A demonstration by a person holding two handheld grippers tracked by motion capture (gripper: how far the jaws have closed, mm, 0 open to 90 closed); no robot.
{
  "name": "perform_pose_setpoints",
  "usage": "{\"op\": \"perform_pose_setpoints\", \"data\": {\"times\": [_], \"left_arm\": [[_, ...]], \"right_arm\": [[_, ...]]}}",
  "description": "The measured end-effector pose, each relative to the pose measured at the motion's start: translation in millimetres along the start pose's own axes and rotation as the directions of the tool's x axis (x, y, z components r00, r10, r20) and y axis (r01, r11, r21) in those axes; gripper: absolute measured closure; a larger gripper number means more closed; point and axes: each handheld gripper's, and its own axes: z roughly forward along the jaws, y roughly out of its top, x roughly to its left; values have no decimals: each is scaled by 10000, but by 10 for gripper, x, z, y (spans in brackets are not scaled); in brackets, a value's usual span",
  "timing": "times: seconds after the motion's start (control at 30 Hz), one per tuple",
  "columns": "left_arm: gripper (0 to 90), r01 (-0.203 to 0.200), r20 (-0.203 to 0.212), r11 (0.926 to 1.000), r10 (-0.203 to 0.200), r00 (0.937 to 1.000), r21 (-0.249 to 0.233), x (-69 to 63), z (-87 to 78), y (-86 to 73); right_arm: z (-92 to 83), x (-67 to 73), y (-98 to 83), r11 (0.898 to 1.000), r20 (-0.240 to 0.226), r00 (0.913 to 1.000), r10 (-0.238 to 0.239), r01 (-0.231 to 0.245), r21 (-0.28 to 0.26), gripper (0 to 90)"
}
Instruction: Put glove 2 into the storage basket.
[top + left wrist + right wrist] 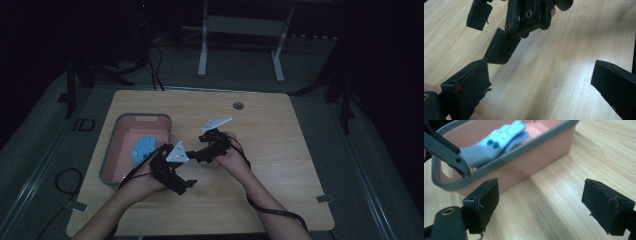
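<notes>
dim floor and dark furniture surround the pale wooden desk (260, 150), and your two hands meet near its middle. the pink bin (114, 150) with the grey rim stands at the left of the desk, and the blue glove (144, 150) lies inside it, against the wall nearest your grippers. your left gripper (182, 184) sits just beside the bin's near right corner, its fingers (466, 85) spread wide with nothing but bare wood between them. your right gripper (197, 154) points toward the bin, fingers (482, 202) also wide and empty, close to the left one. the glove looks soft, light and limp, so it should fold and drape when lifted. a pinch on the thick grey cuff or across the bunched palm seems safer than on one loose fingertip. the rim stands above it, so come in from over the top.
</notes>
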Motion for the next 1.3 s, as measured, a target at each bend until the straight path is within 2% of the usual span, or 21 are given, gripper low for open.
{"op": "perform_pose_setpoints", "data": {"times": [0.07, 0.2, 0.27, 0.4, 0.6, 0.87, 0.97, 1.17, 1.3], "left_arm": [[23, -126, -48, 9999, 126, 9999, 52, -29, 51, 12], [23, -179, 236, 9998, 179, 9996, 17, -85, 130, 32], [23, -310, 221, 9995, 309, 9993, 30, -113, 168, 44], [23, -319, 423, 9995, 321, 9986, -57, -162, 232, 68], [23, -666, 614, 9977, 660, 9959, 77, -258, 361, 87], [23, -686, 953, 9976, 686, 9931, -32, -341, 529, 88], [23, -871, 1077, 9961, 854, 9905, 115, -385, 615, 67], [23, -977, 1376, 9950, 937, 9860, 224, -443, 754, 18], [23, -903, 1631, 9958, 868, 9828, 138, -480, 841, -17]], "right_arm": [[-43, -25, -50, 10000, 60, 10000, 23, -23, -4, 143], [-116, -71, -156, 10000, 141, 9999, 79, -78, -40, 143], [-141, -94, -212, 10000, 182, 9998, 75, -75, 6, 143], [-179, -125, -316, 9999, 219, 9997, 108, -108, -2, 143], [-239, -162, -485, 9999, 293, 9995, 113, -117, 111, 143], [-296, -206, -670, 9997, 335, 9992, 209, -214, 136, 143], [-325, -208, -747, 9996, 376, 9992, 151, -159, 218, 143], [-384, -232, -904, 9991, 500, 9986, 141, -161, 404, 142], [-437, -265, -1030, 9991, 465, 9986, 261, -276, 307, 143]]}}
